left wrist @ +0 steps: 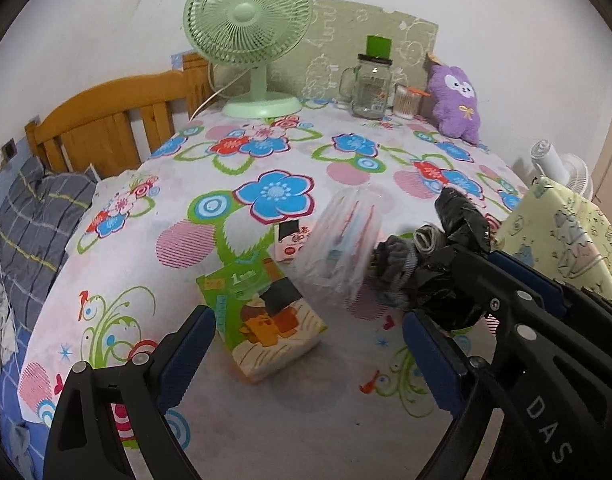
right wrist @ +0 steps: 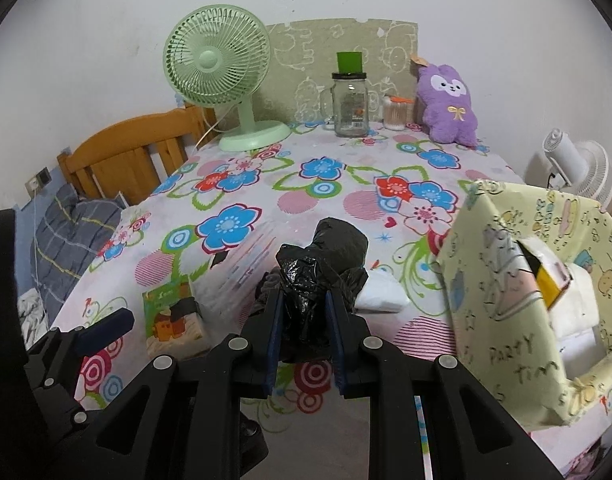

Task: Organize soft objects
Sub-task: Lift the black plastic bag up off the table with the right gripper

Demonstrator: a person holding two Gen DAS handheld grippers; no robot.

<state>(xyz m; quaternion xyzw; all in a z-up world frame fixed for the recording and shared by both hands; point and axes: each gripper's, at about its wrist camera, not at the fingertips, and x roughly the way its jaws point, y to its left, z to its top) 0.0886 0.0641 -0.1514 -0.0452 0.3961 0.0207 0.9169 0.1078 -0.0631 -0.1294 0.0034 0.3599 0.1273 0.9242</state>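
Note:
My right gripper [right wrist: 303, 320] is shut on a crumpled black plastic bag [right wrist: 320, 264] and holds it above the flowered table; the bag also shows in the left wrist view [left wrist: 458, 248]. Grey rolled socks [left wrist: 402, 258] lie just under it. A clear plastic pack [left wrist: 342, 248] and a green tissue pack [left wrist: 261, 320] lie in front of my left gripper [left wrist: 310, 344], which is open and empty. A white folded cloth [right wrist: 380, 294] lies right of the bag. A pale yellow cartoon-print box [right wrist: 518, 292] stands at the right with white items inside.
At the table's back stand a green fan [right wrist: 221, 80], a glass jar [right wrist: 350, 104], a cotton swab tub [right wrist: 394, 112] and a purple plush [right wrist: 450, 108]. A wooden bed headboard [right wrist: 121, 160] and grey pillow [right wrist: 69, 232] are left. A white fan [right wrist: 578, 168] is at right.

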